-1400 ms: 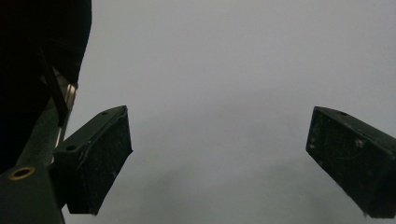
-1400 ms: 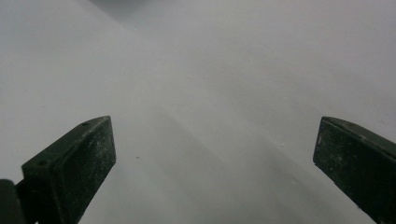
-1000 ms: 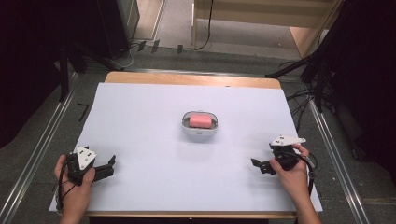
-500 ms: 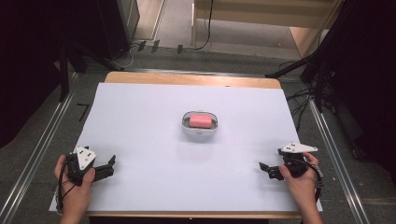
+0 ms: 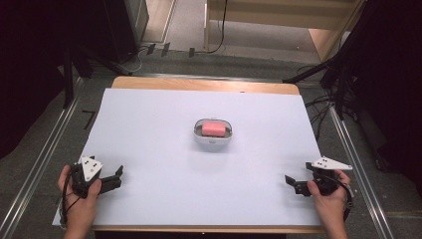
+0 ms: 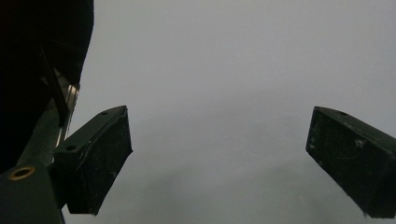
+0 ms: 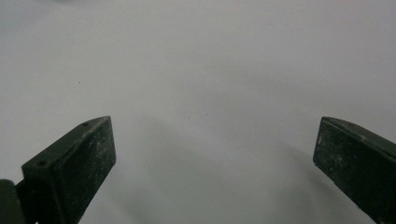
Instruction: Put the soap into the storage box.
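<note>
A pink bar of soap (image 5: 213, 128) lies in a white oval dish (image 5: 213, 138) near the middle of the white table top (image 5: 164, 149). My left gripper (image 5: 119, 175) rests low at the front left corner, held by a hand, open with nothing between its jaws. My right gripper (image 5: 291, 183) sits at the front right edge, also open and empty. In the left gripper view the left gripper (image 6: 217, 163) has its black jaws wide apart over bare white surface. The right gripper view shows the right gripper (image 7: 212, 168) the same way.
A wooden strip (image 5: 204, 83) runs along the table's far edge. Metal rails (image 5: 40, 164) flank the table on both sides. Cables (image 5: 323, 107) and dark stands crowd the floor at the right and back left.
My right gripper has drawn back toward the front right corner of the table, away from the dish. The left gripper has stayed put.
</note>
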